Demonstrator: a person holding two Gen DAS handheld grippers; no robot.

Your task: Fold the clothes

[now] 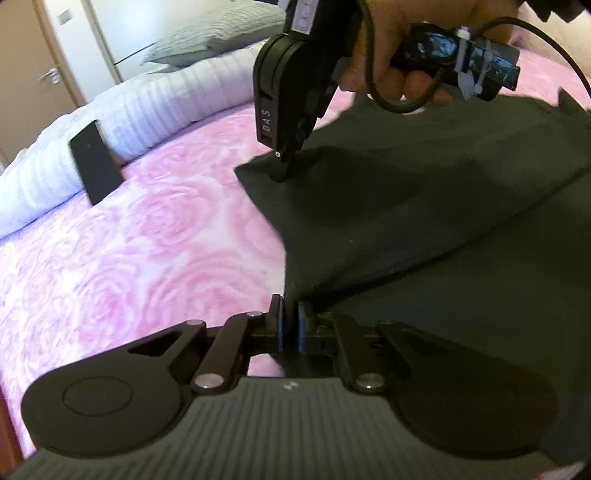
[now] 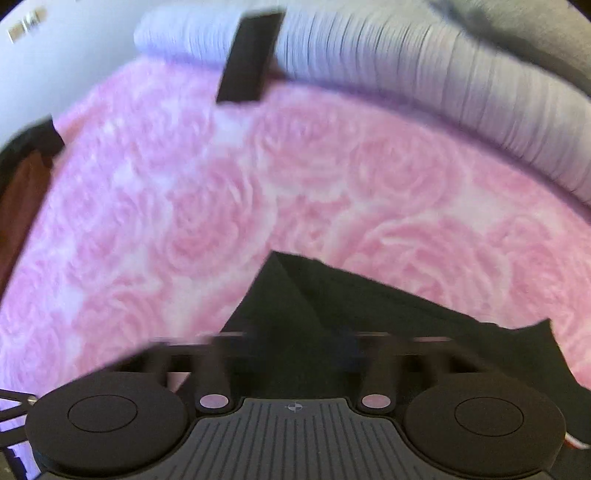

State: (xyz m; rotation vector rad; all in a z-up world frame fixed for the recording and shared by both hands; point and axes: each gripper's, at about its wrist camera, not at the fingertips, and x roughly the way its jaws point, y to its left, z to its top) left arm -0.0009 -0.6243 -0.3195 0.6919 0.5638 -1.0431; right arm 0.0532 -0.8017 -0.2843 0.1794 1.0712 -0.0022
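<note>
From your left wrist camera, the left gripper [image 1: 290,325] sits low in the frame with its blue-padded fingers [image 1: 280,326] drawn close and clamped on an edge of the dark garment [image 1: 406,206]. That garment spreads over the right half of the view, lying on the pink rose blanket [image 1: 140,236], with one fold running diagonally toward your gripper. Farther off, your right hand [image 1: 391,44] holds the right gripper [image 1: 282,170] pointing down, its tips pressed onto the garment's far corner. They look closed on the cloth, though the contact point is dark. Behind it lie a white ribbed duvet [image 1: 122,125], a black flat object [image 1: 96,162] leaning against it, and a grey pillow [image 1: 218,29].

From your right wrist camera, everything is motion-blurred. The garment [image 2: 332,317] rises as a dark peak right in front of the right gripper [image 2: 295,354] and covers the finger area, so you cannot tell here how the tongs stand. The blanket [image 2: 221,192] fills the middle, with the duvet [image 2: 424,81] and the black object [image 2: 249,59] along the top.
</note>
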